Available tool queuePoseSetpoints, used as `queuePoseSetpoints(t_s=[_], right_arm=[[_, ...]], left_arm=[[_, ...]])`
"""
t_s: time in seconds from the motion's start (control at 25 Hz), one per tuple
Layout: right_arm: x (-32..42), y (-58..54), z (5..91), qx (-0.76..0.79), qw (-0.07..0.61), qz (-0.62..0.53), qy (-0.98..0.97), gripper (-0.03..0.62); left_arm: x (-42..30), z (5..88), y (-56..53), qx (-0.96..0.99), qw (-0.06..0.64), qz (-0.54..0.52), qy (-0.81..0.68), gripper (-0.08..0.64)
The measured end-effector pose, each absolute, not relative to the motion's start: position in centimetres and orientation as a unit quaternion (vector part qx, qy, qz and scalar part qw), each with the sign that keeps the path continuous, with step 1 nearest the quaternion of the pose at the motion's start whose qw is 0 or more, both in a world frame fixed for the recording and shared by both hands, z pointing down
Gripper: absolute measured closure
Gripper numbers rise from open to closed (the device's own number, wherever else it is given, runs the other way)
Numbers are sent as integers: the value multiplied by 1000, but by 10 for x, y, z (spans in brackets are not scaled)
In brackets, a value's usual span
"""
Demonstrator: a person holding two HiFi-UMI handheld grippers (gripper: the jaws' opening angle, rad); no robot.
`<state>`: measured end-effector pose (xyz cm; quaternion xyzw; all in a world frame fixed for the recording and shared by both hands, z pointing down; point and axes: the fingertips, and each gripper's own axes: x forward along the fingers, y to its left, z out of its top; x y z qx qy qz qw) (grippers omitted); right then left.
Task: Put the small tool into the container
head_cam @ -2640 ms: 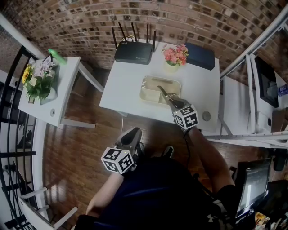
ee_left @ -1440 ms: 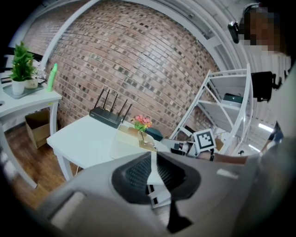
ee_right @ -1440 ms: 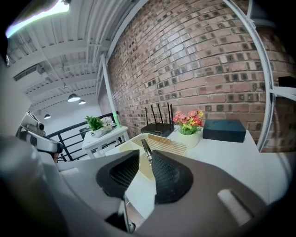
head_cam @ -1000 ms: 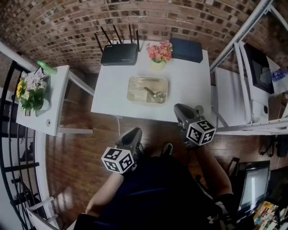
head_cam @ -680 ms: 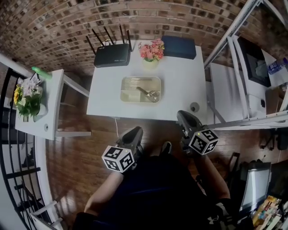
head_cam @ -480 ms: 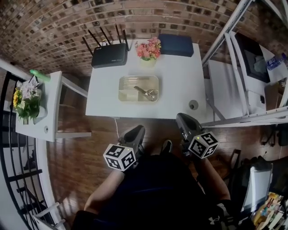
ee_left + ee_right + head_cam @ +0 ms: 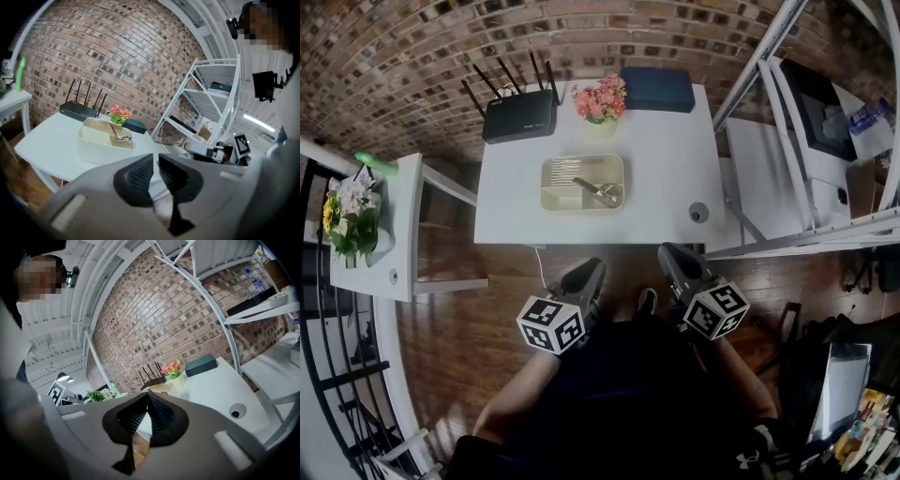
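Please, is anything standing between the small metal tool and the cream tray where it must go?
Nothing visible does. The small metal tool already lies inside the cream plastic tray on the white table. The right claw is shut and empty, off the table's near edge.

Colours are dominated by a white table (image 7: 675, 178), a red-brown brick wall (image 7: 412, 47) and a dark brown wooden floor (image 7: 459, 337).
A cream container (image 7: 551, 180) is seen holding a silvery small tool (image 7: 602, 192); along the table's far edge a black router (image 7: 520, 117), pink and red flowers (image 7: 600, 98) and a dark blue box (image 7: 656, 89) are ranged. The grey left gripper (image 7: 587, 269) and right gripper (image 7: 668, 252) are fitted with black ribbed pads (image 7: 138, 176) and cubes (image 7: 550, 325) patterned in black-and-white squares.
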<state>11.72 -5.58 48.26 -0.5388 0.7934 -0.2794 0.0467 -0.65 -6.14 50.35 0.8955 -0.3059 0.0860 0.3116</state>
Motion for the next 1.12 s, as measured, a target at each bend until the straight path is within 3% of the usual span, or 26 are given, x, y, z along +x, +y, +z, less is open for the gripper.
queuePoseSetpoints(t_s=[1.12], right_arm=[[93,-58,484,-520,17,-267,811,581]], left_arm=[[-24,500,-62,894,308,79,-315,526]])
